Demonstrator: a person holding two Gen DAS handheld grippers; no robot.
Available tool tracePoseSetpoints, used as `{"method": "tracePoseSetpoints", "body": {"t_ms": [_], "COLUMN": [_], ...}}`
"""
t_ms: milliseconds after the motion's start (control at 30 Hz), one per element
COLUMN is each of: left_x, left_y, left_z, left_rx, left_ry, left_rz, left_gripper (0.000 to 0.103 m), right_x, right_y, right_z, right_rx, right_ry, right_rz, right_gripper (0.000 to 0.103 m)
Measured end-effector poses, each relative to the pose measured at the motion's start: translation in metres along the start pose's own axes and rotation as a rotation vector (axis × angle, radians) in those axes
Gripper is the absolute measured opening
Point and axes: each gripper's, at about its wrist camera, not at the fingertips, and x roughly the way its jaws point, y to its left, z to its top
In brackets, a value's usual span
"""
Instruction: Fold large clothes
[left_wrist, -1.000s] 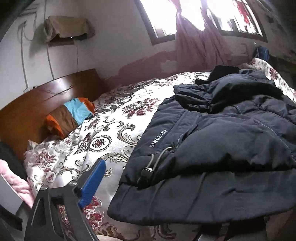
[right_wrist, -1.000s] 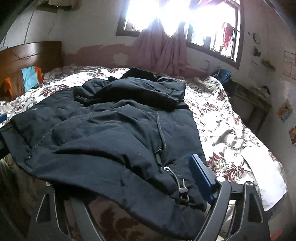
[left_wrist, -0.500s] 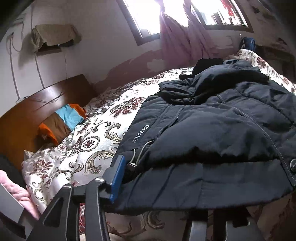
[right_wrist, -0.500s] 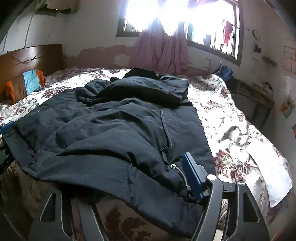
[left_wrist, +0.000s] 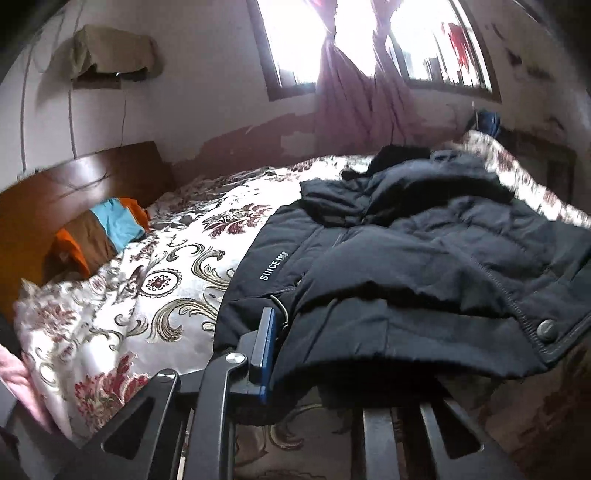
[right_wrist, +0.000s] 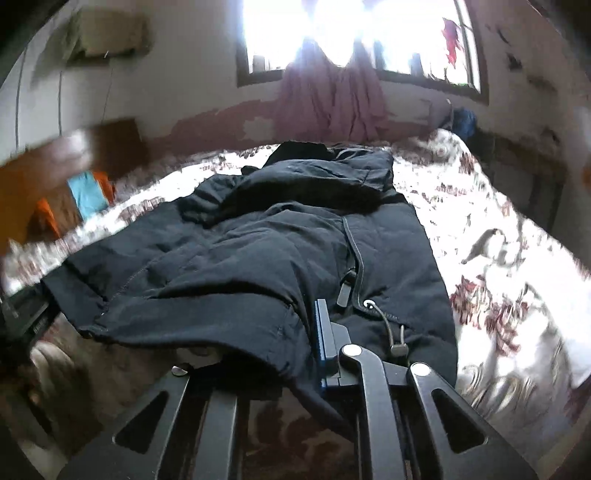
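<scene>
A large dark navy padded jacket lies spread on the floral bedspread, its hem toward me; it also shows in the right wrist view. My left gripper is closed on the hem at the jacket's left corner, the blue pad pressed against the fabric. My right gripper is closed on the hem near the zipper and drawcord, its blue pad against the cloth. The other finger of each gripper is hidden under the fabric.
A wooden headboard with an orange, brown and blue pillow stands at the left. A window with pink curtains is behind the bed. The bedspread extends right of the jacket.
Both grippers moved in onto the jacket's hem and their jaws closed from wide open onto the fabric. The hem now lies bunched over the fingers.
</scene>
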Motion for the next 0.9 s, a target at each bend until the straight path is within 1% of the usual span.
{"method": "tracePoseSetpoints", "body": {"t_ms": [100, 200, 267, 300, 333, 400, 467, 533, 600, 700, 800, 900], "left_x": [-0.012, -0.029, -0.042, -0.05, -0.06, -0.081, -0.097, -0.109, -0.116, -0.127, -0.143, -0.159], "left_y": [0.012, 0.017, 0.021, 0.028, 0.037, 0.051, 0.056, 0.058, 0.056, 0.062, 0.068, 0.077], "left_z": [0.002, 0.006, 0.009, 0.012, 0.016, 0.022, 0.025, 0.028, 0.027, 0.024, 0.027, 0.037], "left_rx": [-0.059, -0.066, -0.076, -0.104, -0.155, -0.207, -0.192, -0.159, -0.105, -0.107, -0.097, -0.12], "left_ry": [-0.035, -0.057, -0.045, -0.025, -0.004, 0.009, -0.016, -0.033, -0.049, -0.043, -0.074, -0.099], "left_rz": [-0.045, -0.06, -0.072, -0.098, -0.139, -0.168, -0.158, -0.148, -0.131, -0.152, -0.149, -0.187], "left_gripper": [0.015, 0.013, 0.012, 0.011, 0.008, 0.008, 0.007, 0.007, 0.007, 0.007, 0.007, 0.007], "right_x": [-0.019, -0.042, -0.062, -0.075, -0.085, -0.104, -0.117, -0.126, -0.137, -0.16, -0.181, -0.192], "right_y": [0.0, 0.004, 0.007, 0.011, 0.015, 0.019, 0.021, 0.017, 0.014, 0.013, 0.018, 0.023], "right_z": [-0.001, -0.003, -0.004, -0.006, -0.008, -0.009, -0.009, -0.006, 0.001, 0.013, 0.026, 0.039], "right_rx": [0.022, 0.017, 0.001, -0.026, -0.048, -0.088, -0.108, -0.096, -0.082, -0.103, -0.128, -0.149], "right_ry": [-0.024, -0.022, -0.019, -0.033, -0.043, -0.059, -0.065, -0.066, -0.076, -0.151, -0.227, -0.287], "right_rz": [0.012, 0.019, 0.028, 0.034, 0.038, 0.054, 0.067, 0.082, 0.092, 0.107, 0.117, 0.119], "right_gripper": [0.011, 0.011, 0.011, 0.01, 0.01, 0.009, 0.009, 0.009, 0.009, 0.009, 0.008, 0.008]}}
